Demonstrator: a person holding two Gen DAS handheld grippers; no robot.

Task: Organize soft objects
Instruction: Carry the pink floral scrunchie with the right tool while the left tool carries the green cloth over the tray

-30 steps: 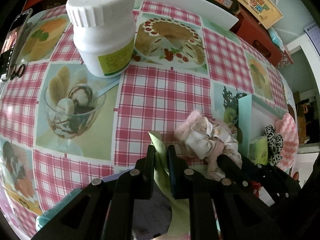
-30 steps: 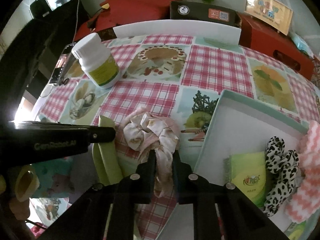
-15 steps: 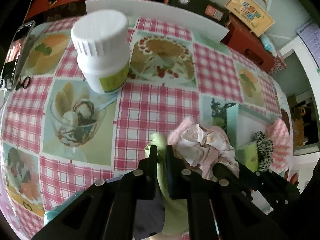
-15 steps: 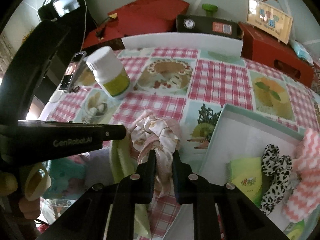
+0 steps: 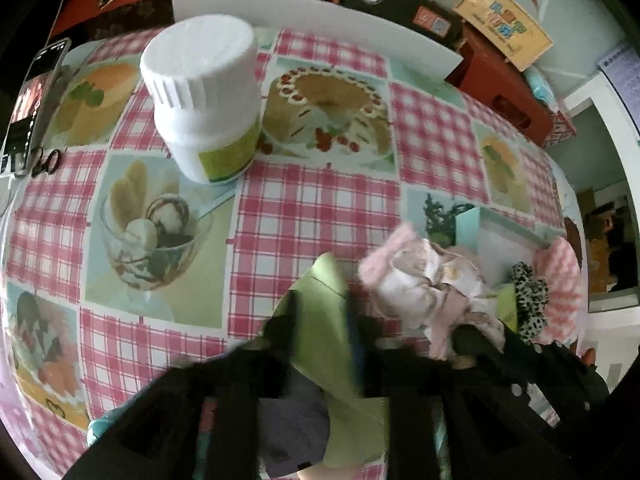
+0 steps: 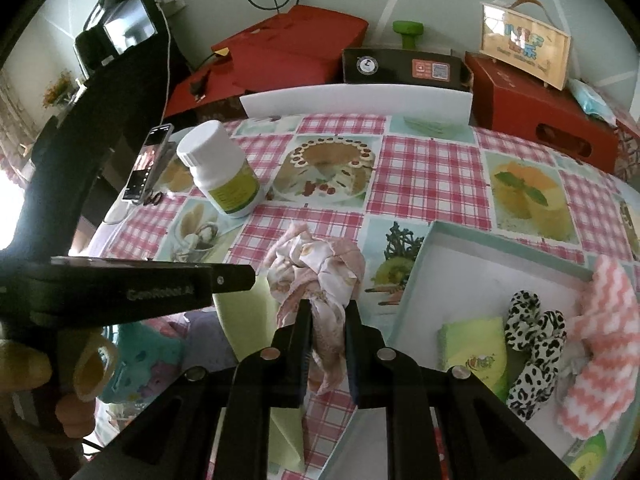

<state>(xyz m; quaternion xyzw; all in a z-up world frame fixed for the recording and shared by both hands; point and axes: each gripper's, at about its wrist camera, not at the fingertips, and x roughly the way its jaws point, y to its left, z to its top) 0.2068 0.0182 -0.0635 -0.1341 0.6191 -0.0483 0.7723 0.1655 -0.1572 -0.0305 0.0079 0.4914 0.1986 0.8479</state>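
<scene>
A pink and cream satin scrunchie (image 6: 316,268) hangs just above the checked tablecloth, and my right gripper (image 6: 328,312) is shut on its lower folds. In the left wrist view the same scrunchie (image 5: 424,288) lies to the right of a folded light green cloth (image 5: 326,276). My left gripper (image 5: 322,320) is blurred; its jaws are opening, with the green cloth loose between them. A pale teal tray (image 6: 500,248) at the right holds a green packet (image 6: 472,348), a leopard scrunchie (image 6: 532,340) and a pink zigzag cloth (image 6: 600,340).
A white pill bottle (image 6: 220,172) stands at the back left, with a phone (image 6: 148,160) beside it. A white board (image 6: 356,100) and red boxes (image 6: 536,112) line the far edge. A teal pouch (image 6: 136,364) lies near the left gripper's body (image 6: 160,284).
The left jaws, shut on the green cloth before, have parted. The right gripper has risen a little with the scrunchie still in its grip.
</scene>
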